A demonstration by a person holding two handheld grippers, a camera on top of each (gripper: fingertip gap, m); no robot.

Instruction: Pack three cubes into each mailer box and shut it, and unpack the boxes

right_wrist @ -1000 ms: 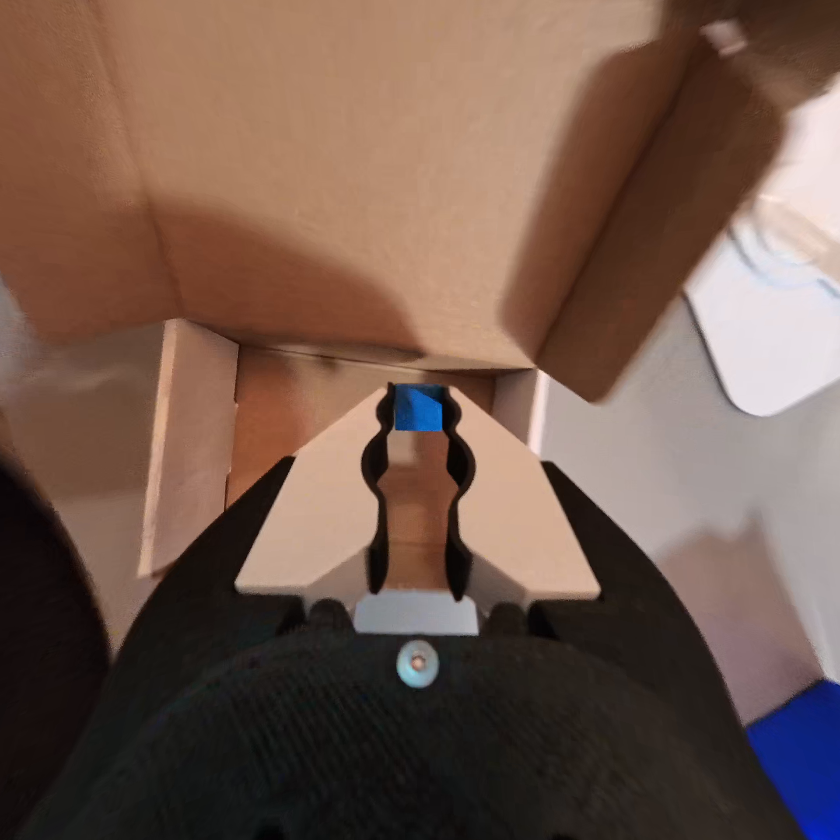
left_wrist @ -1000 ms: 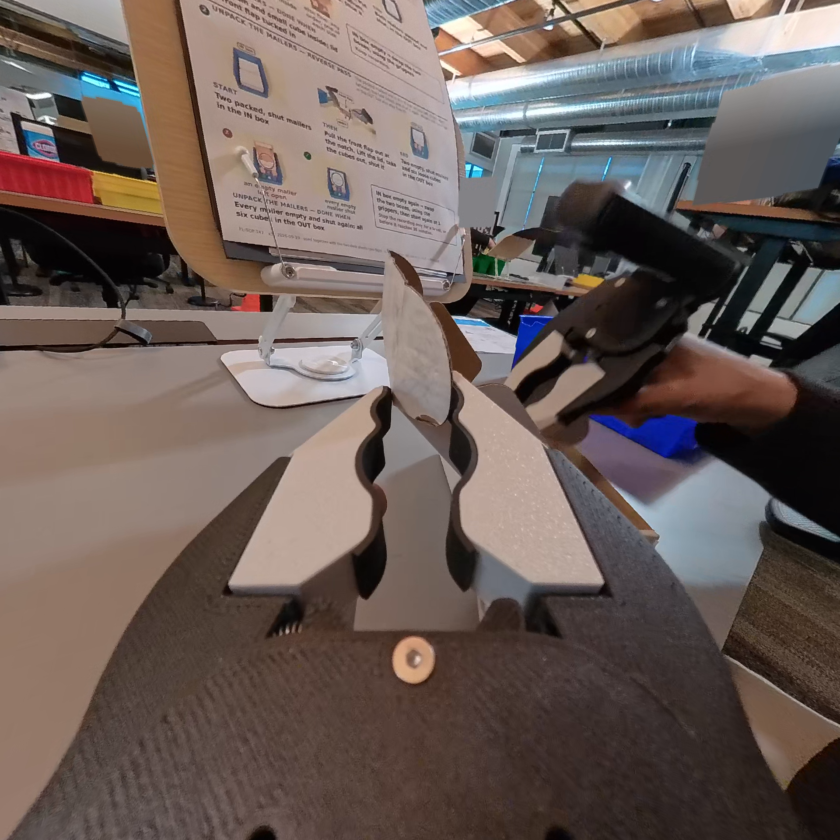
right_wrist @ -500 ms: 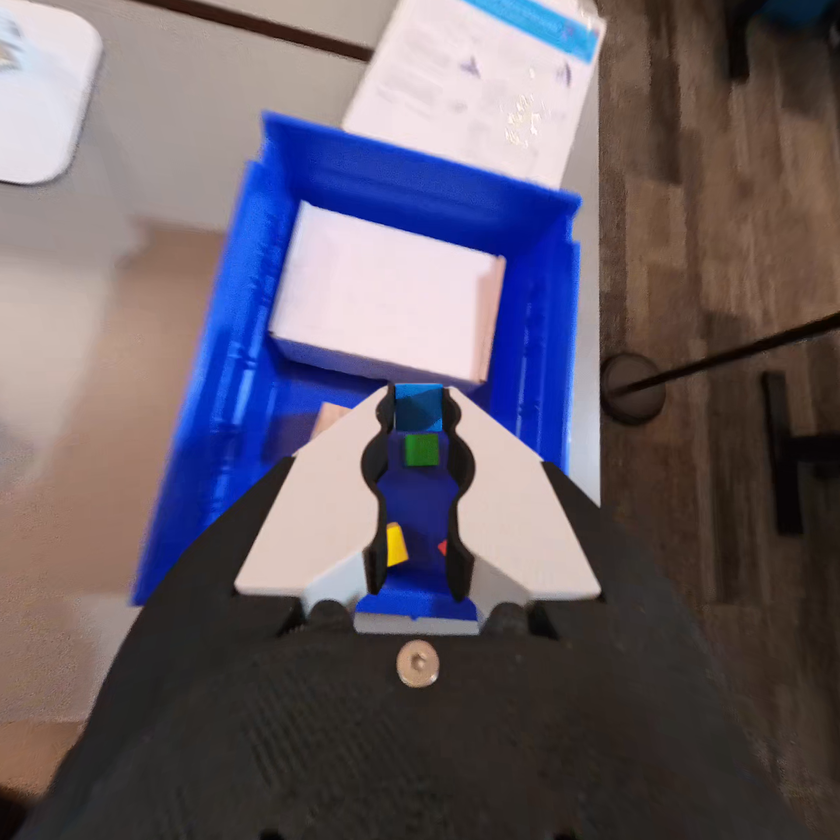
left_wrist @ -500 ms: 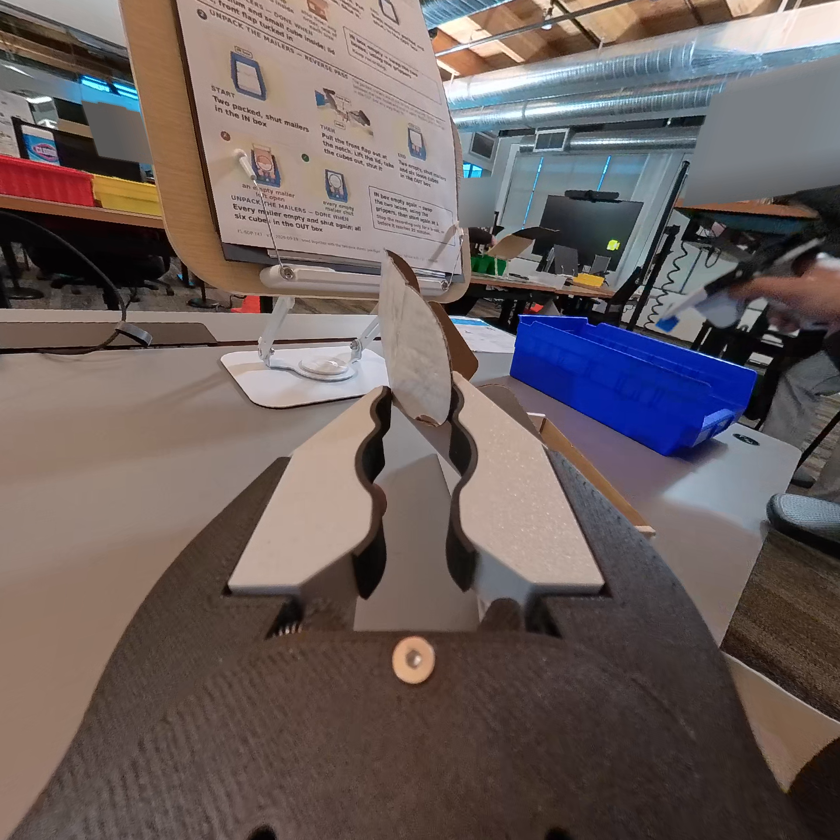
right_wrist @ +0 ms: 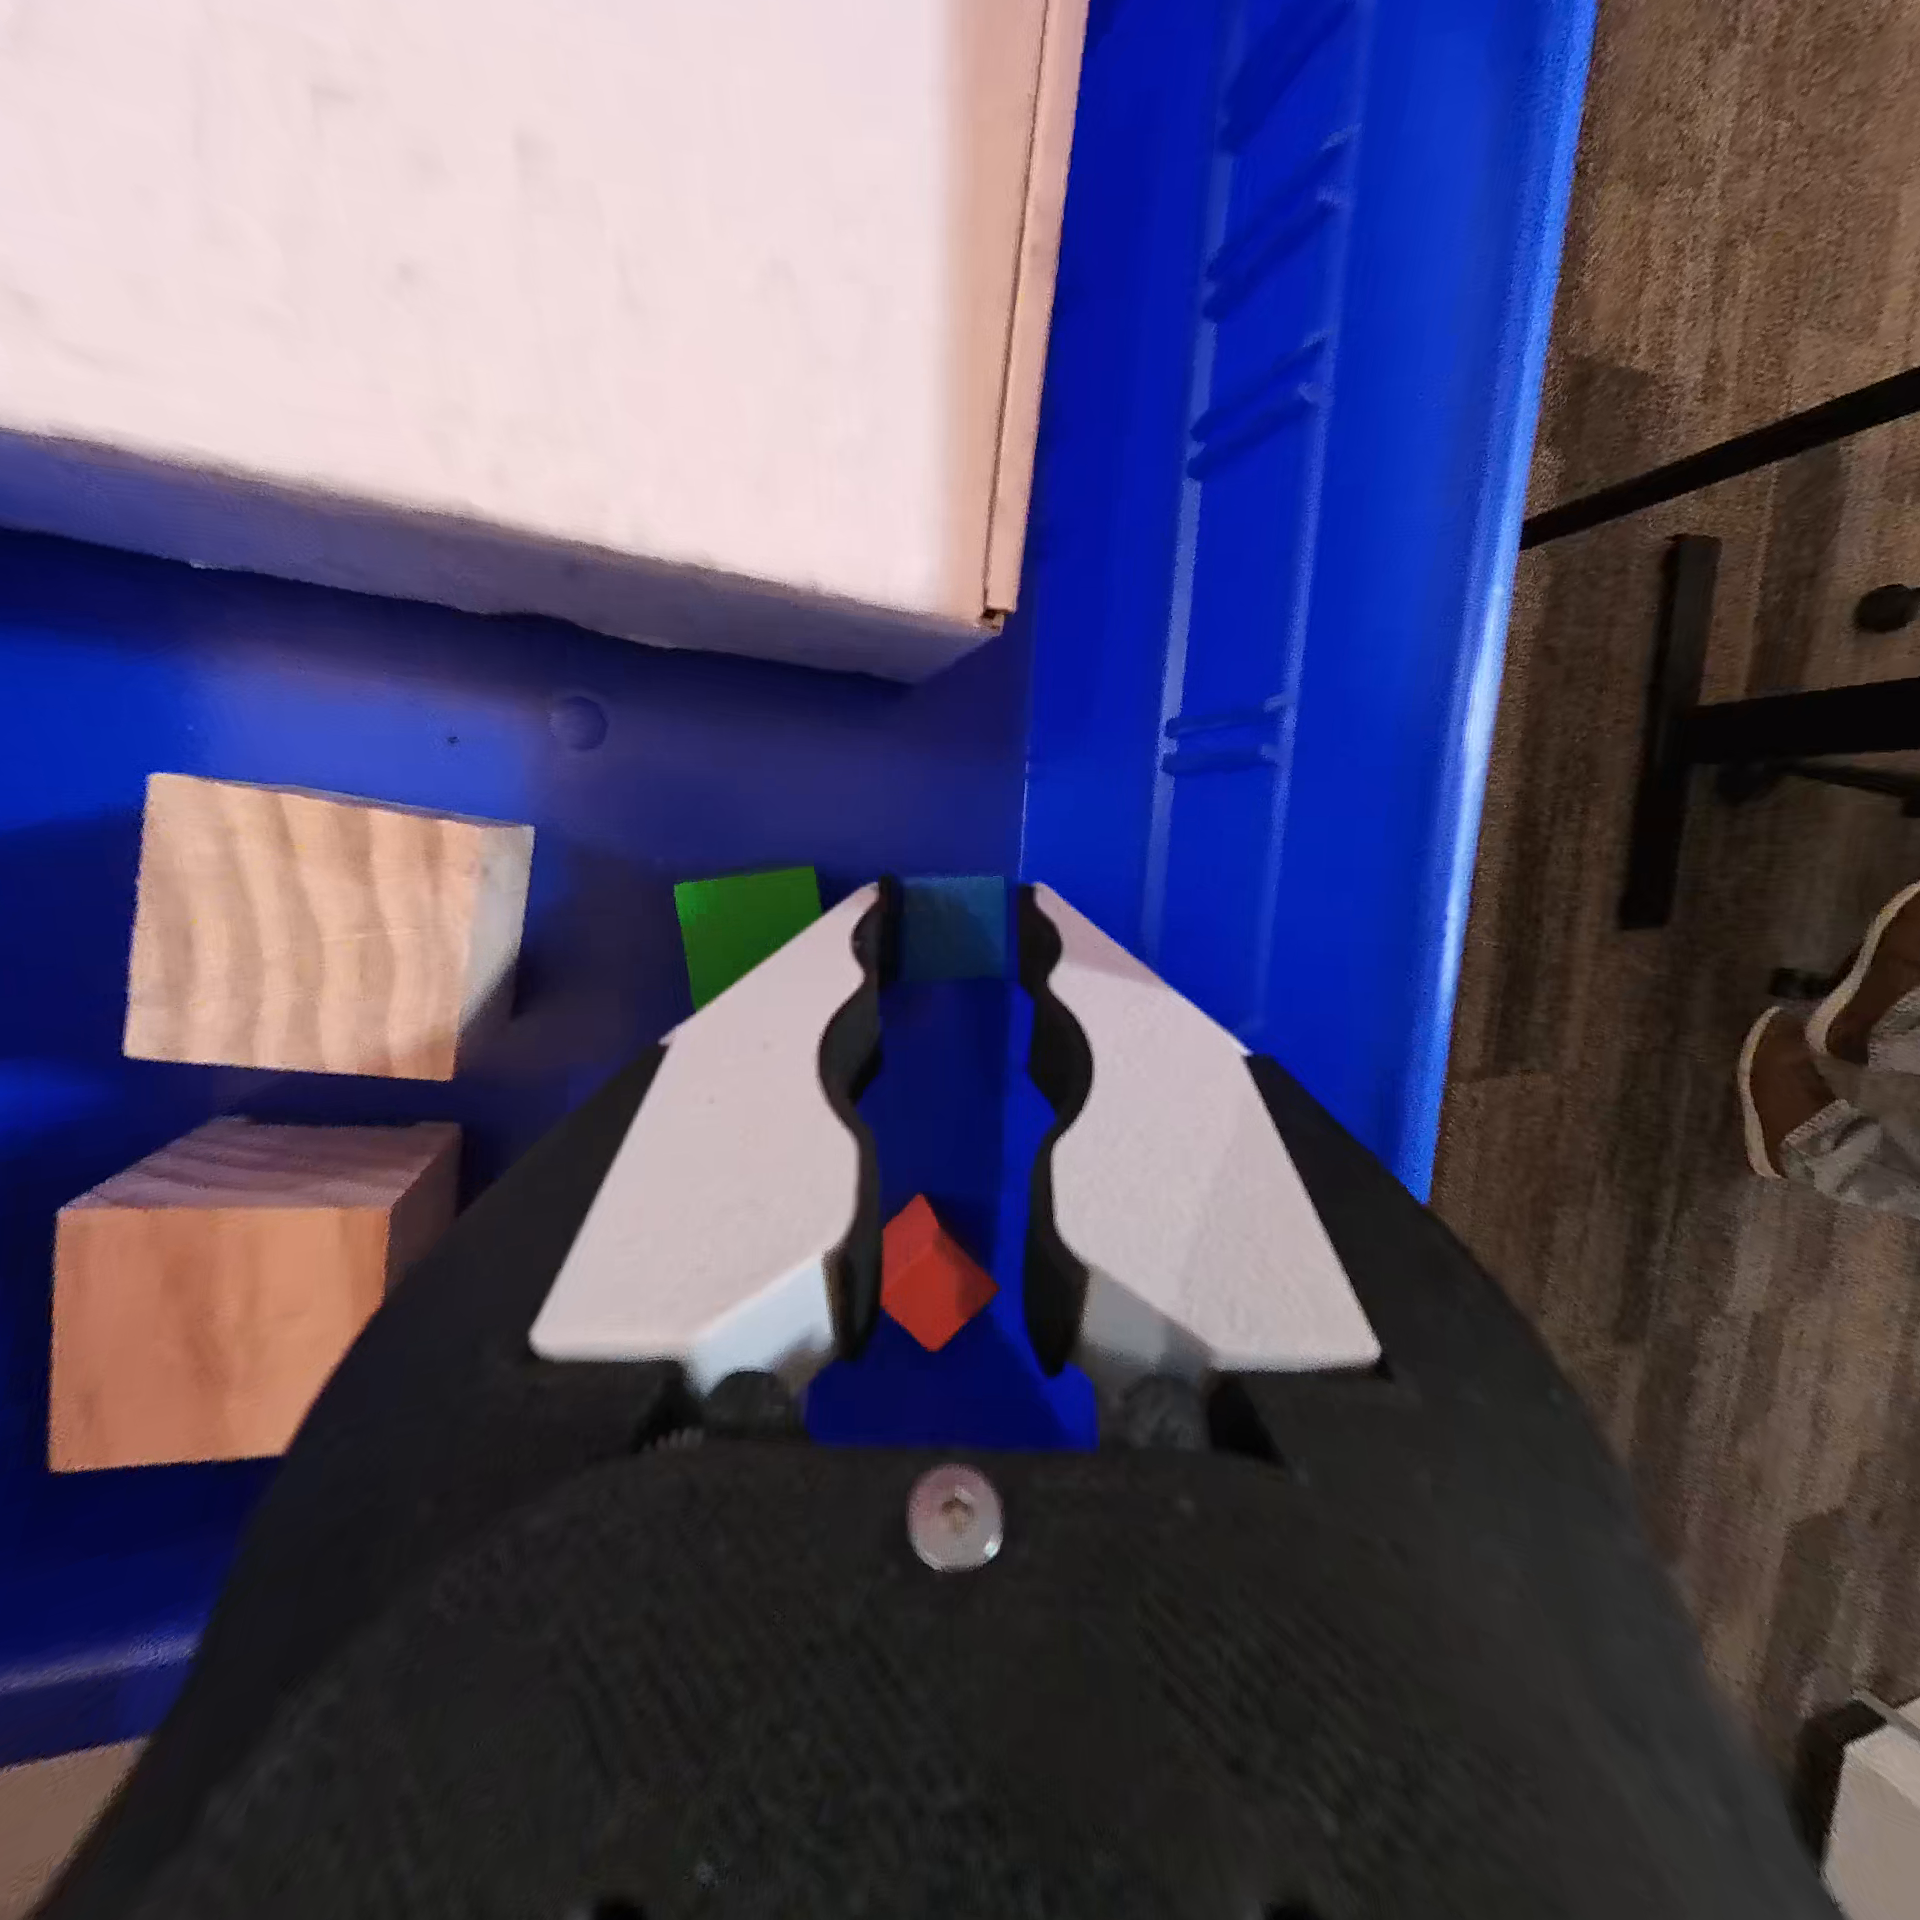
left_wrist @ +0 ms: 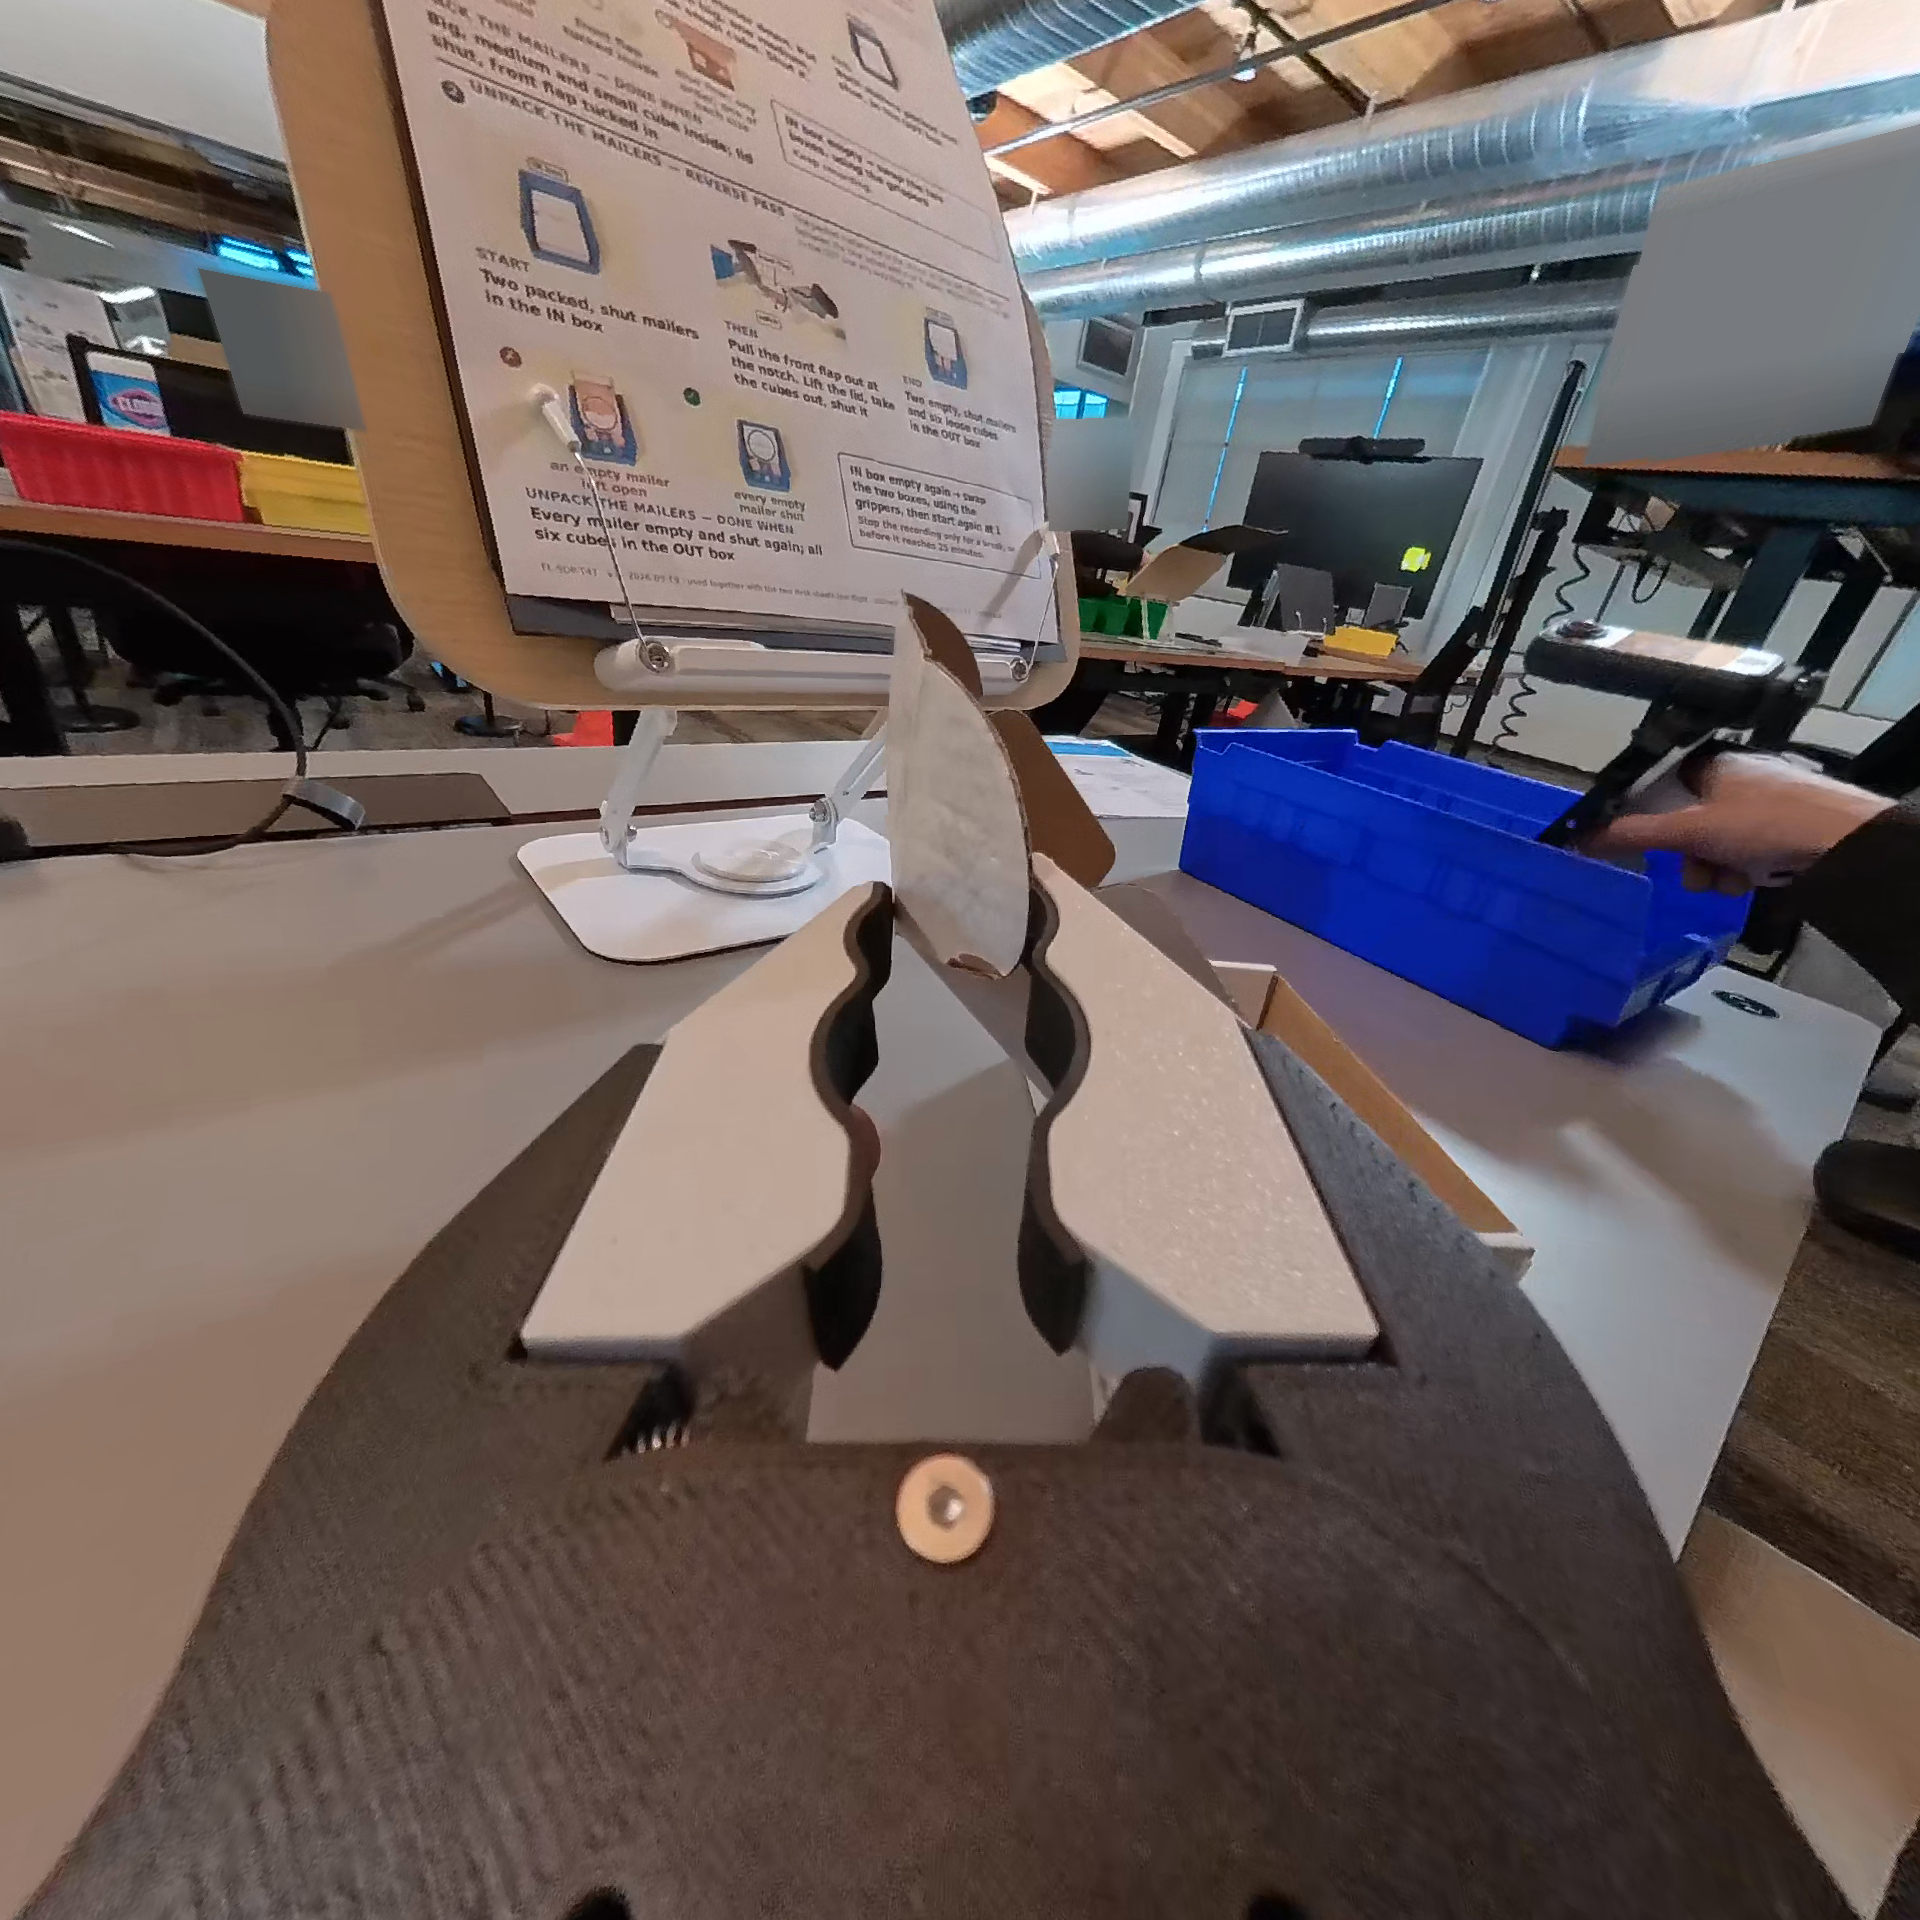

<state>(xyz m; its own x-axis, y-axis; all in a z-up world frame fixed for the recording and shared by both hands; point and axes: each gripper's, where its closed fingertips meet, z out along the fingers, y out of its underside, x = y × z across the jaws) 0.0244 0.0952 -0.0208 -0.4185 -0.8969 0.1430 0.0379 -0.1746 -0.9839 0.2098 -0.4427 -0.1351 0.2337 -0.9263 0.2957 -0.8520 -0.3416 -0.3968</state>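
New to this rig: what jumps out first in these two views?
In the right wrist view, the right hand-held gripper pinches a small blue cube low inside the blue bin, where a shut white mailer box, two wooden cubes, a green cube and a red cube lie. In the left wrist view, the left hand-held gripper clamps an upright cardboard flap before an instruction sheet on a stand.

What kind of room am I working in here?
Likely an open-plan lab or workshop office: exposed silver ducting overhead, rows of desks with a monitor, and coloured storage bins on a side bench.
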